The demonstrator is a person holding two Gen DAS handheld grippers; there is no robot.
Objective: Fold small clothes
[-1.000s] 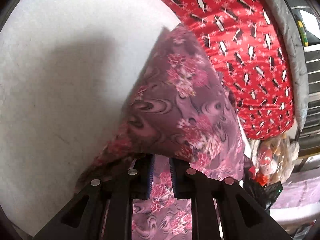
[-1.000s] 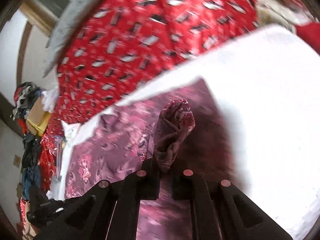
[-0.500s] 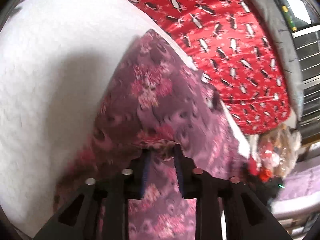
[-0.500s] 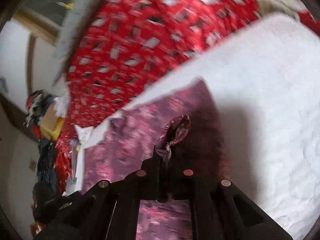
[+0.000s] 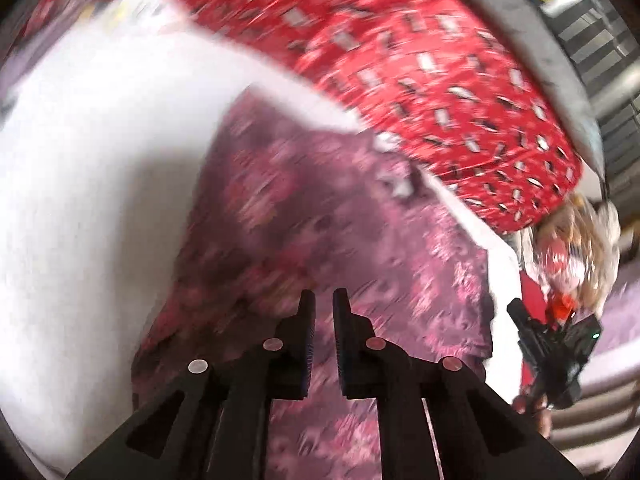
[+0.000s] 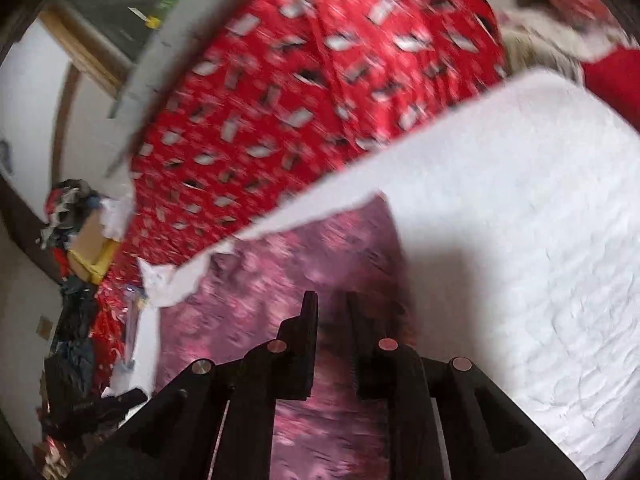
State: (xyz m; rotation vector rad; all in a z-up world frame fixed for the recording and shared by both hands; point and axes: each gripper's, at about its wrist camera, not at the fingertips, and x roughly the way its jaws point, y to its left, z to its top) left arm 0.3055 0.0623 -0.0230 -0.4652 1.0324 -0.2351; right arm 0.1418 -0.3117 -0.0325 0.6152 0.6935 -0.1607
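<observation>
A purple garment with pink flowers (image 5: 312,208) lies folded on a white padded surface (image 5: 100,160). Both views are blurred by motion. My left gripper (image 5: 324,294) hovers above the garment's near part, its jaws a narrow gap apart and closing, with nothing between them. In the right wrist view the same garment (image 6: 280,280) lies flat below my right gripper (image 6: 331,298). That gripper's jaws are opening, and no cloth is between the pads.
A red blanket with small white and black figures (image 5: 420,60) (image 6: 300,100) borders the white surface (image 6: 520,220) at the far side. A hand holds a black device with a green light (image 5: 552,344) at the right edge. Piled clothes and a box (image 6: 84,240) sit at far left.
Both grippers have let go of the garment. The lifted fold held by each has dropped flat onto the cloth. The left gripper has risen and rolled; the right has opened.
</observation>
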